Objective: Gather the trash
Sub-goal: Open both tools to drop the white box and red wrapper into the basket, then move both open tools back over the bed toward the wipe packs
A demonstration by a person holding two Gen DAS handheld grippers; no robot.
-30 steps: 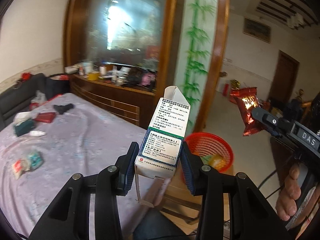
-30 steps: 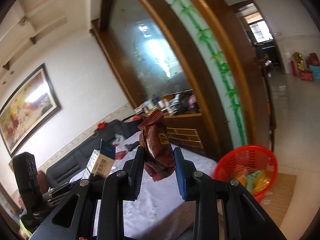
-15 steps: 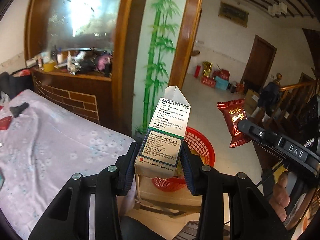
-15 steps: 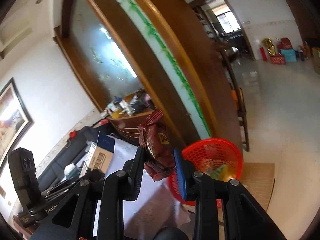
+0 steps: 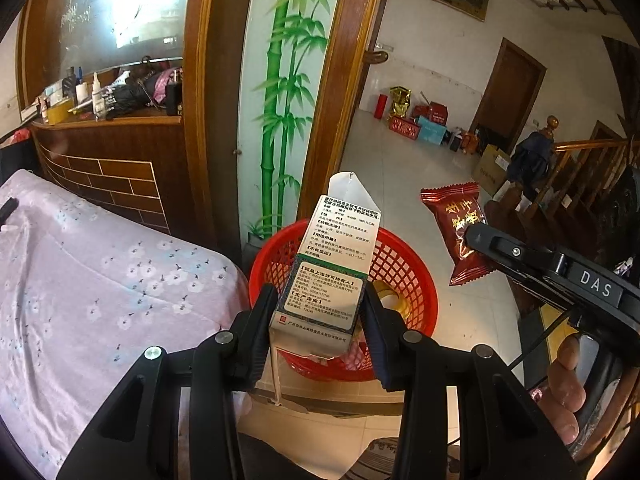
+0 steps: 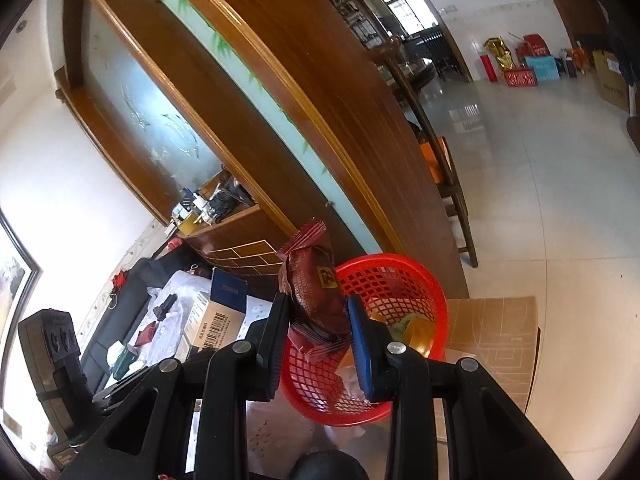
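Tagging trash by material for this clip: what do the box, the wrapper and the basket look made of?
Box: thin printed paperboard, matte, with a creased open flap. Wrapper: glossy dark red plastic film, probably foil-lined, with crimped serrated ends. Basket: shiny red moulded plastic lattice.

Red basket [image 5: 404, 264]: near rim and most contents hidden behind medicine box [image 5: 328, 280]. Print on box too small to read. Hand [image 5: 568, 392] at 4 o'clock cut by frame edge.

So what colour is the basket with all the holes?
Red basket, clearest in the right wrist view.
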